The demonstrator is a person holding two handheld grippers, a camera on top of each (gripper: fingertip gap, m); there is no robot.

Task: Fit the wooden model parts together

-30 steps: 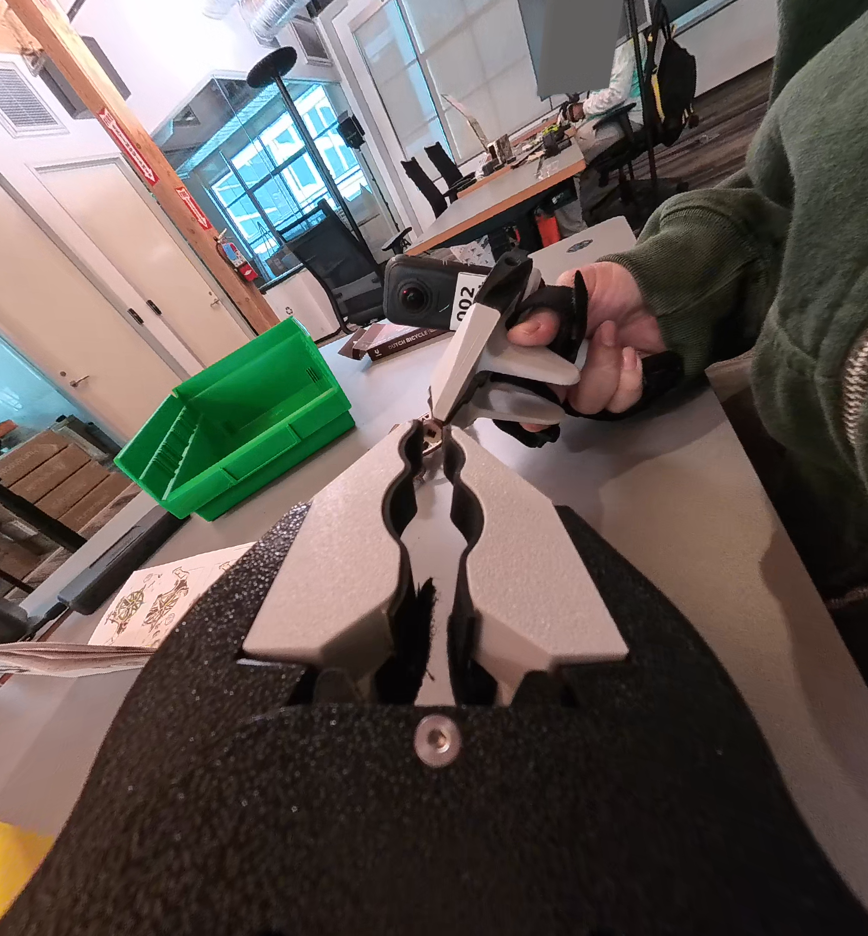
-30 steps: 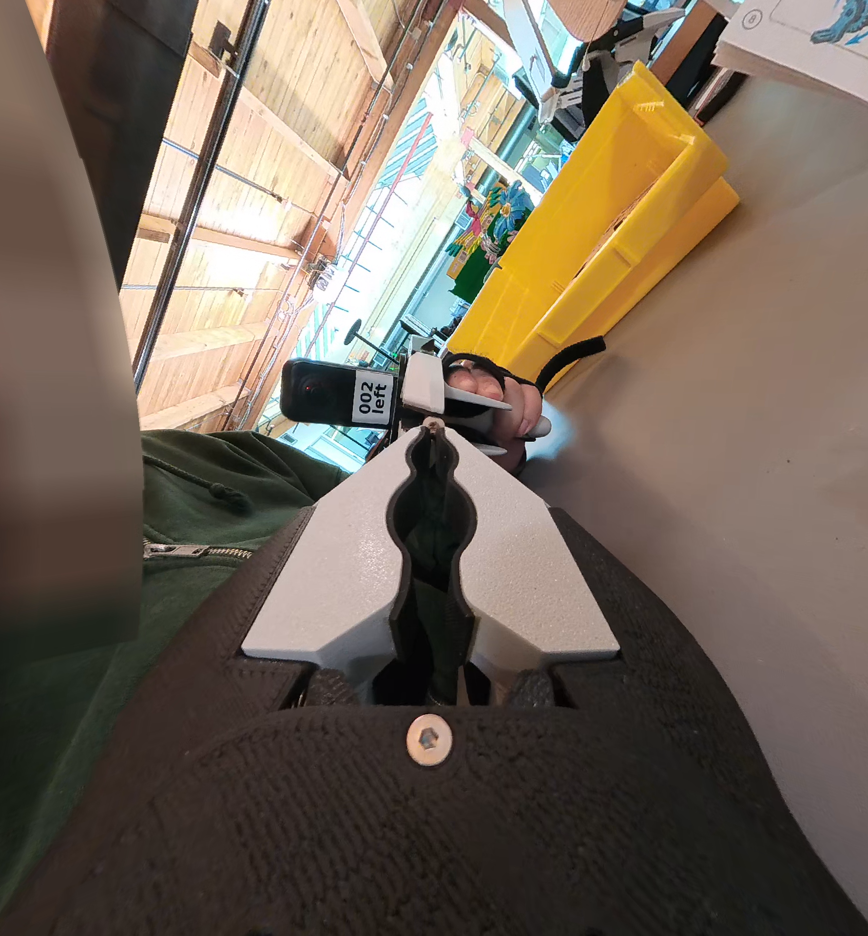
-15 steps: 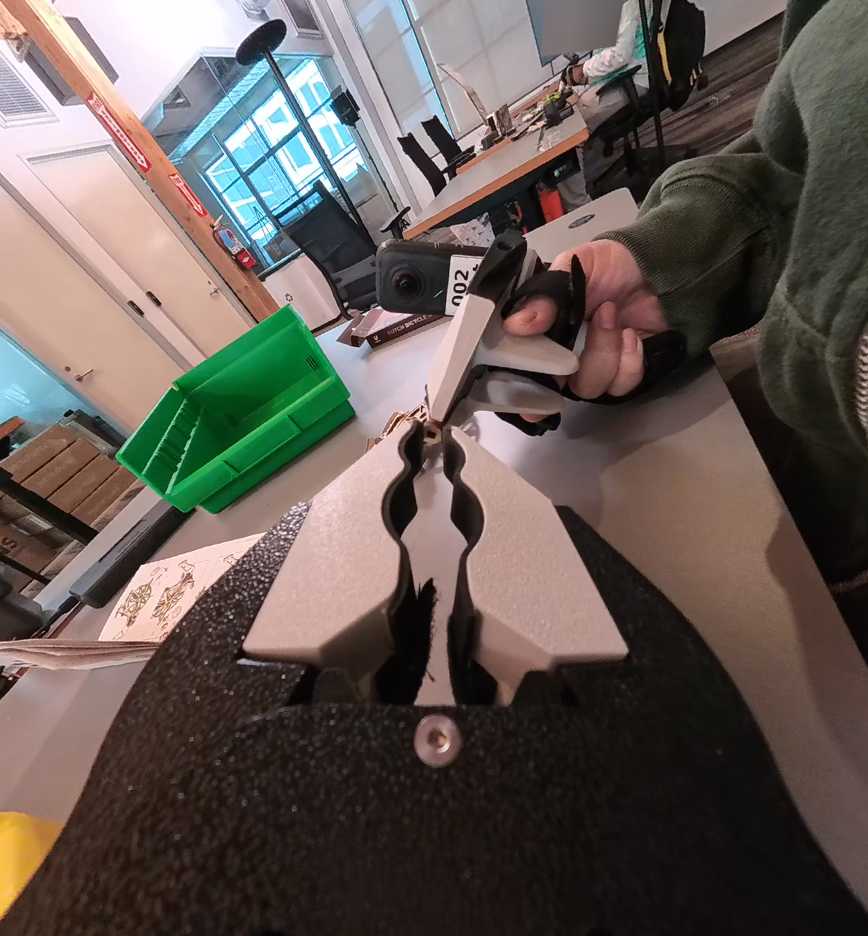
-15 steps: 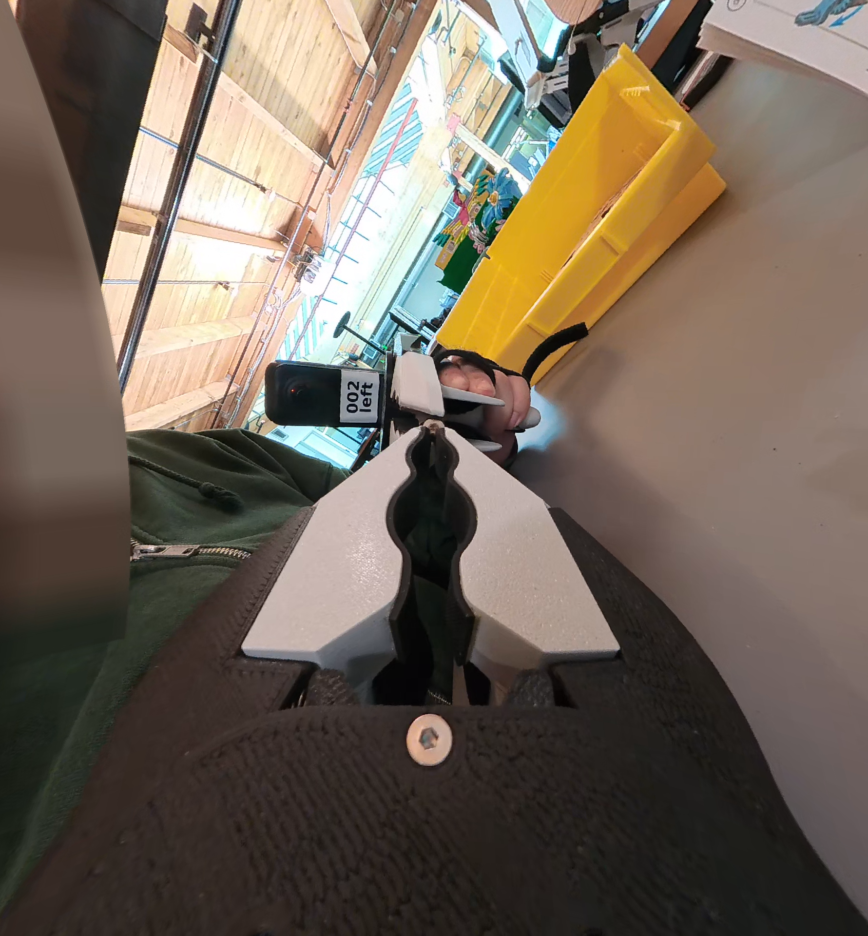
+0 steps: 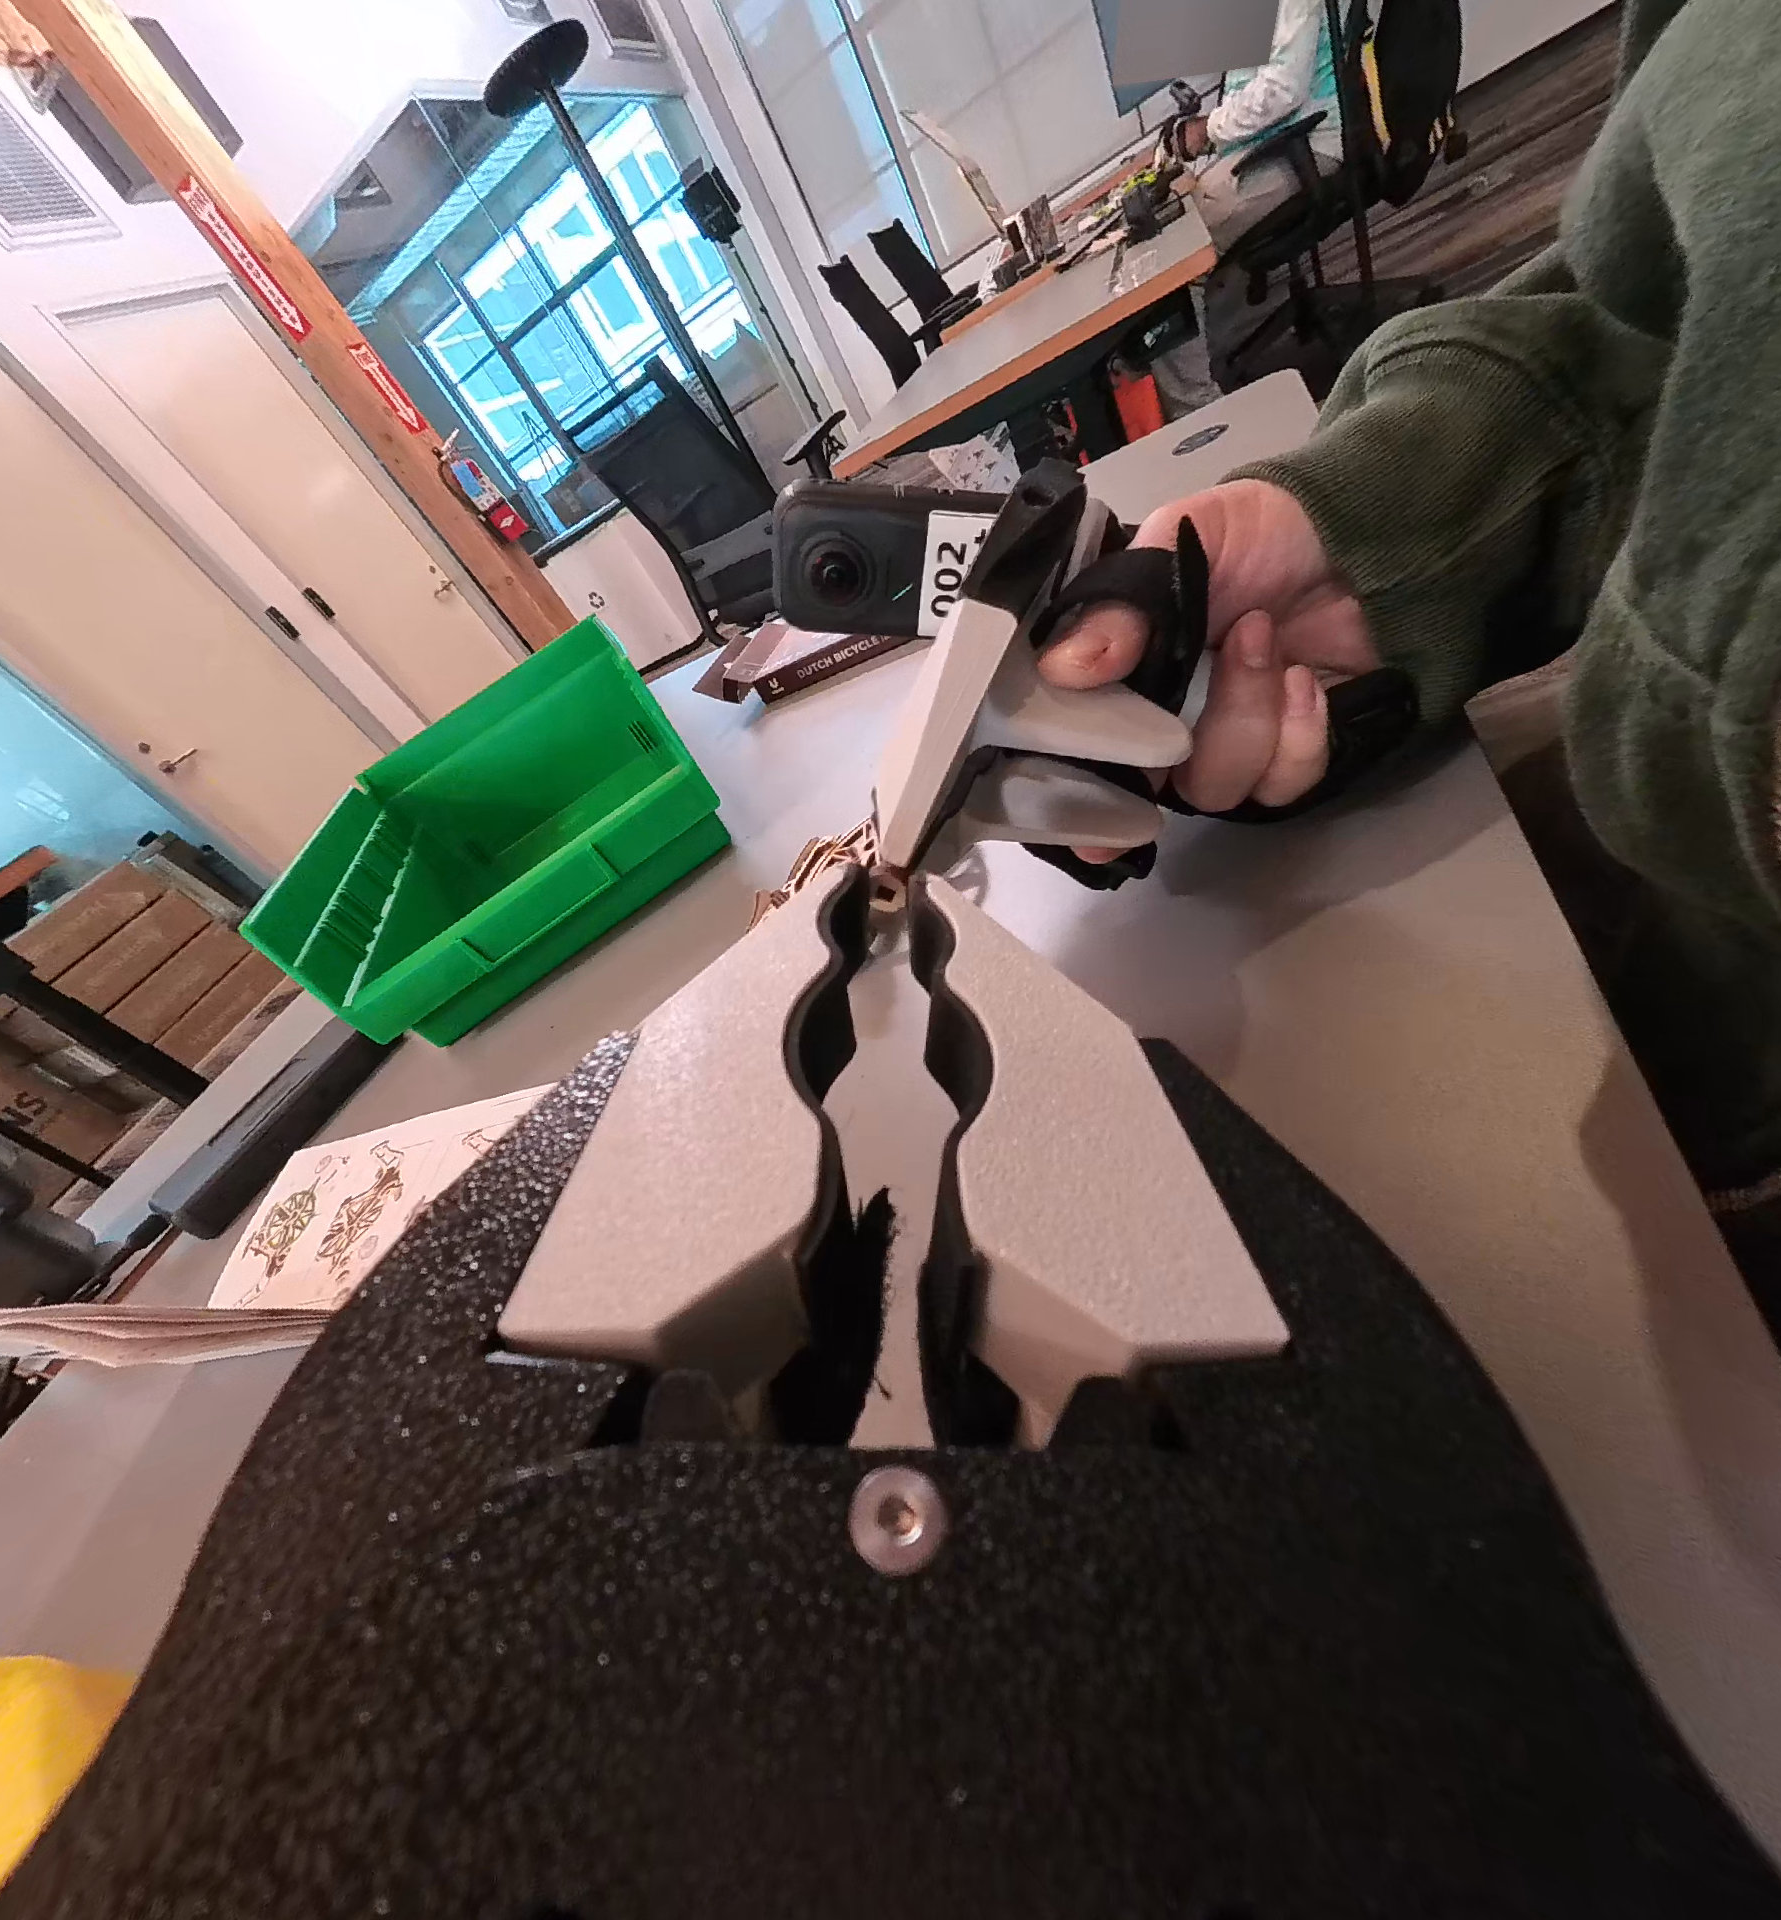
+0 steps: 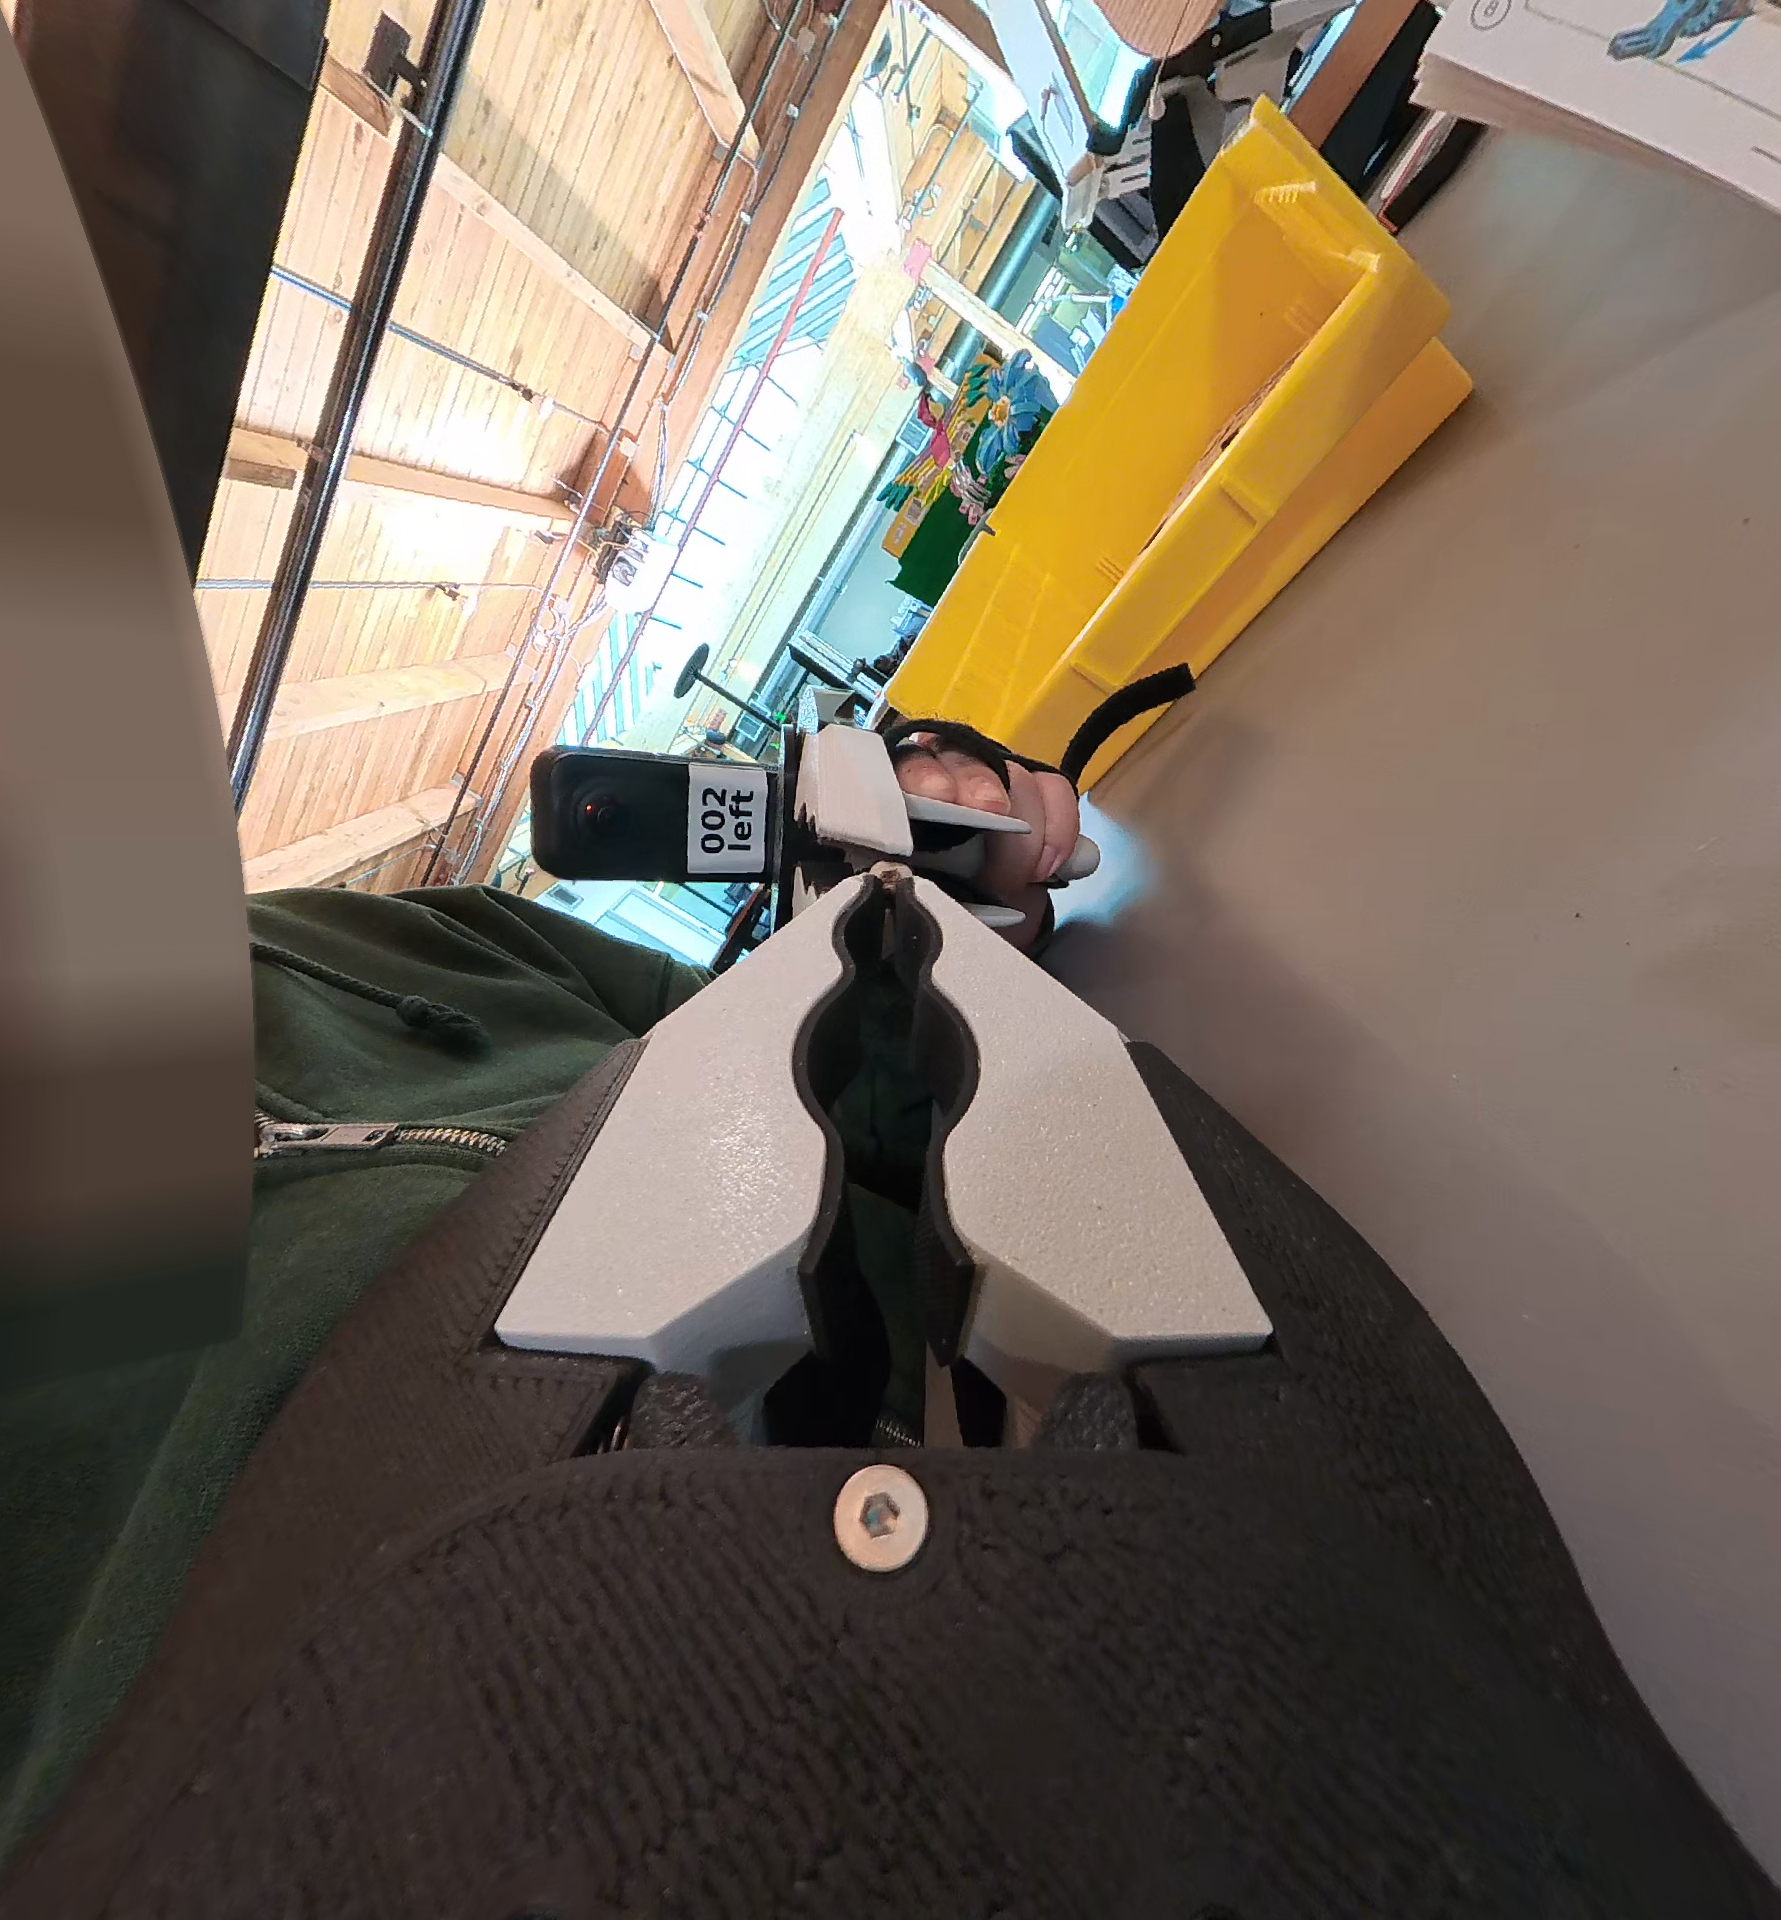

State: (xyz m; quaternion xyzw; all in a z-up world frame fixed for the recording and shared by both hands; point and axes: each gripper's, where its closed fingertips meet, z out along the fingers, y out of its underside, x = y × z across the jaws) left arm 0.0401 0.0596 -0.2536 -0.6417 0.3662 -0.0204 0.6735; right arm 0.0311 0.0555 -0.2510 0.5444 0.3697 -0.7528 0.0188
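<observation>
Left claw (image 5: 886,914) pinching small wooden part (image 5: 887,900) at tips, narrow gap. Right claw (image 6: 888,883) closing on thin wooden piece (image 6: 889,879), tips meeting mid-frame above counter (image 5: 1385,1039). Left view alone showing green bin (image 5: 491,883) at left, wooden pieces (image 5: 824,868) behind tips; right view showing yellow bin (image 6: 1229,468) upper right, open counter at right.

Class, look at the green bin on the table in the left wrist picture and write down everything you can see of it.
The green bin is a glossy plastic storage bin, open-topped, with a low cut-down front and moulded ridges on its inner wall. It looks empty where its inside shows. It stands flat on the grey table, turned at an angle, left of and beyond the two grippers. Nothing else touches it.
</observation>
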